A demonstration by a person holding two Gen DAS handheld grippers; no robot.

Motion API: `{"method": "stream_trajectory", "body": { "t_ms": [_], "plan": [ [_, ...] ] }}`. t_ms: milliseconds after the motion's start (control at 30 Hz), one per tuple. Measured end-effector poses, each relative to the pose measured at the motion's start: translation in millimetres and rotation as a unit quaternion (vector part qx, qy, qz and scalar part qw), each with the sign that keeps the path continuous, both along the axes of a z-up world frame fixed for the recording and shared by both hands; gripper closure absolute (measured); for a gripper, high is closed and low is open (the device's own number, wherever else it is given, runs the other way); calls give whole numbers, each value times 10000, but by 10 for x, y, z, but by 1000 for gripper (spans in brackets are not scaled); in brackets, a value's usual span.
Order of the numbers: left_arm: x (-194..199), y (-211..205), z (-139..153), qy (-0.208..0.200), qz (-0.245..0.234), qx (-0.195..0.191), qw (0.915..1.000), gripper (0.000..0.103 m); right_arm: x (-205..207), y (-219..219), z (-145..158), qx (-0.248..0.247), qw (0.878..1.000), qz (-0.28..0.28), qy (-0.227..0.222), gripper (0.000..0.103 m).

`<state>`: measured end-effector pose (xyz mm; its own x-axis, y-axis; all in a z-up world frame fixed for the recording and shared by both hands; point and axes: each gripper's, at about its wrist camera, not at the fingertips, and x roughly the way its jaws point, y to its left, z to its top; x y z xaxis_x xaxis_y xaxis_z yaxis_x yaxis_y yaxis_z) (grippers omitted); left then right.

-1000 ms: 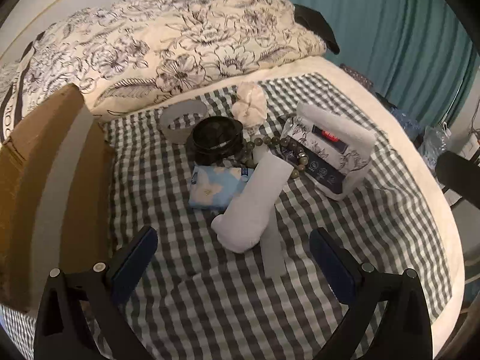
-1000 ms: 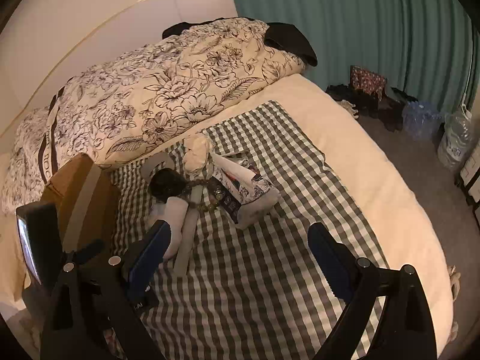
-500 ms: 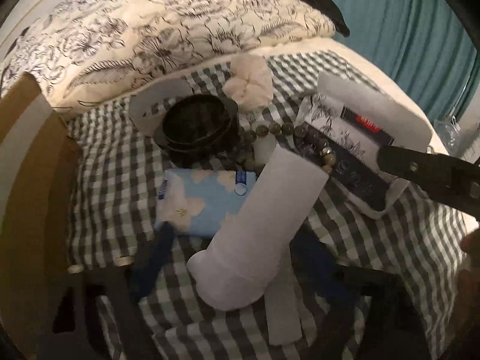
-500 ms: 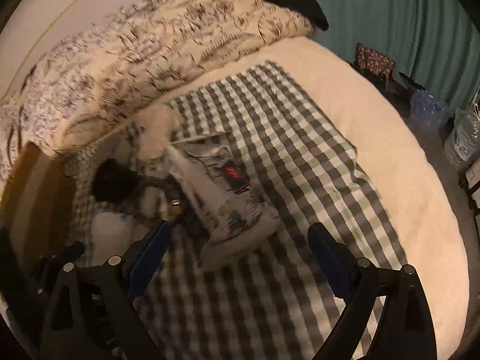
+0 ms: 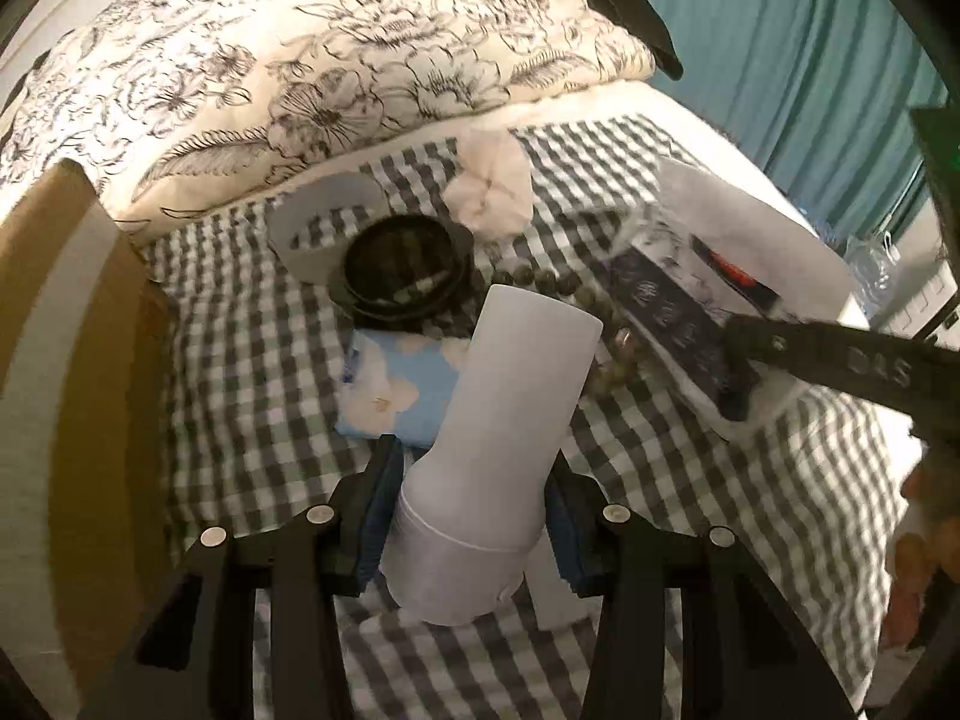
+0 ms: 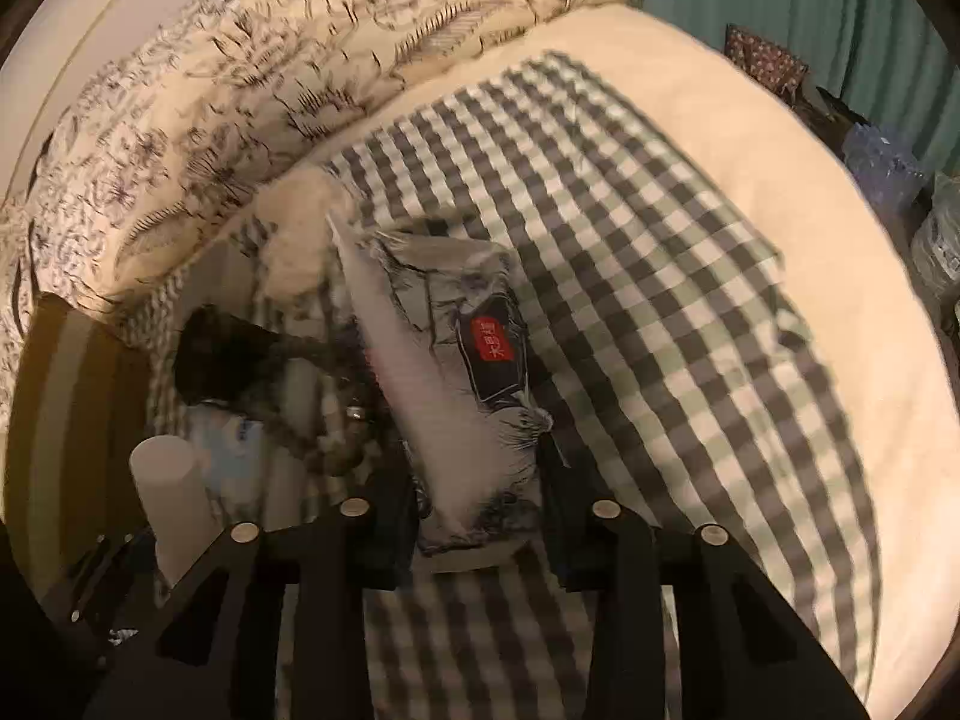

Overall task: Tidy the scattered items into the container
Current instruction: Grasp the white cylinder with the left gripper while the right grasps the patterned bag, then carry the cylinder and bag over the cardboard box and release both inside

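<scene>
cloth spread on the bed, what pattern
Grey and white gingham check cloth, clearest in the right wrist view.

Both wrist cameras look steeply down, close over the checked cloth (image 5: 252,360); each view shares its cluttered middle.

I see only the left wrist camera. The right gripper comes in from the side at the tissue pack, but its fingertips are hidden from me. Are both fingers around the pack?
Observer: Yes. In the right wrist view the right gripper has just been closing. The near end of the tissue pack sits between its pads, which seem to press on it.
Operator: Is the white bottle near those fingers?
Observer: No. The white bottle stands apart, well to their left.
Operator: Is anything lying beyond the bed?
Observer: Yes, a patterned bag stands on the floor by the curtain.
</scene>
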<state>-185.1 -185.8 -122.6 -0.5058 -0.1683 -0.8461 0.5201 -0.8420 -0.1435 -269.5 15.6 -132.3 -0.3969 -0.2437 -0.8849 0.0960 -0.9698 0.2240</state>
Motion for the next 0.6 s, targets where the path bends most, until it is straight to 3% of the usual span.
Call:
{"method": "stream_trajectory", "body": {
  "t_ms": [300,600],
  "plan": [
    [370,-39,646,336,-67,-17,9994,57,535,49,792,76,9989,-277,363,71],
    [1172,-377,1333,551,16,-36,9985,57,1217,-283,1663,-90,9968,-400,683,71]
  ]
}}
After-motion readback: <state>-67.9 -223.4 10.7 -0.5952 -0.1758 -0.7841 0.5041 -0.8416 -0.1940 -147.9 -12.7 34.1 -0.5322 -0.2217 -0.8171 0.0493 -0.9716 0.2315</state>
